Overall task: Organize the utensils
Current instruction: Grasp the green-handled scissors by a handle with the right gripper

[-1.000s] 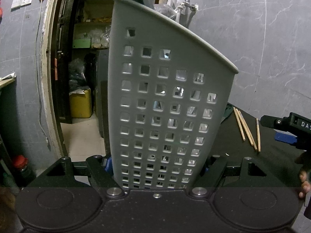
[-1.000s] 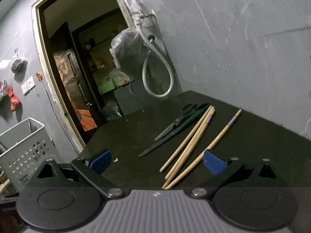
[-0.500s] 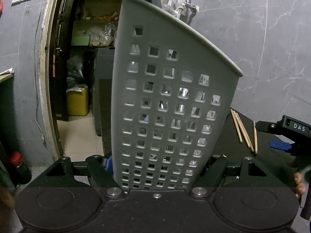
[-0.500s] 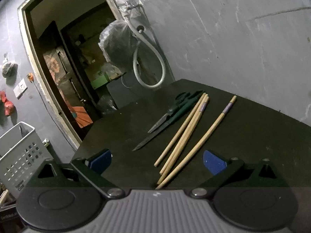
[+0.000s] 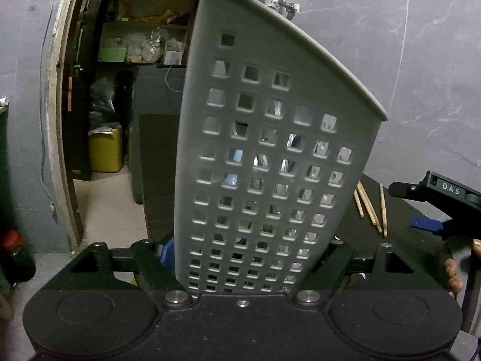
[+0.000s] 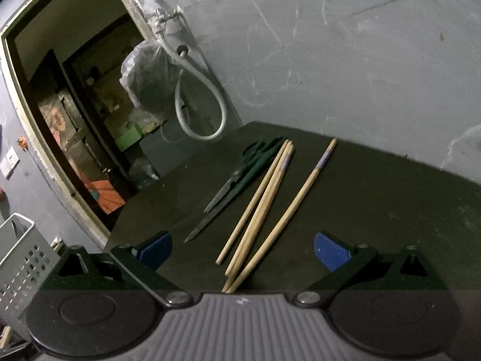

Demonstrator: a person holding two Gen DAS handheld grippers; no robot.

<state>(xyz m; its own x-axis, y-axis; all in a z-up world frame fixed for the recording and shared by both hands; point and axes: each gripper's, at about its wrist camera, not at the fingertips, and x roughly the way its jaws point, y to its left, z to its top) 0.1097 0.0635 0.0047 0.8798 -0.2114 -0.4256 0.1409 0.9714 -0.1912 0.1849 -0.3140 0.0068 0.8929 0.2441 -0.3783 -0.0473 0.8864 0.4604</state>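
Observation:
A grey perforated utensil basket [image 5: 270, 165] fills the left wrist view, standing between the fingers of my left gripper [image 5: 245, 255]. Its jaws are opening, and the blue pads still sit against the basket's sides. Several wooden chopsticks [image 6: 264, 204] lie on the dark table [image 6: 390, 195] beside green-handled scissors [image 6: 240, 174]. My right gripper [image 6: 243, 249] is open just above the table, with the near chopstick ends between its fingers and untouched. The basket [image 6: 21, 255] shows at the far left of the right wrist view. The left wrist view shows the right gripper [image 5: 415, 207] and the chopsticks [image 5: 369, 207] at right.
A grey wall backs the table. At left, an open doorway [image 6: 75, 120] leads into a cluttered storeroom with a yellow container [image 5: 105, 147]. A tap with a looped hose [image 6: 204, 114] and a hanging bag sits by the door frame. A person's hand [image 5: 454, 273] holds the right gripper.
The basket has shifted up and slightly right in the left wrist view. The right wrist view has rolled, and the chopsticks now lie nearer, with their ends between the right fingers.

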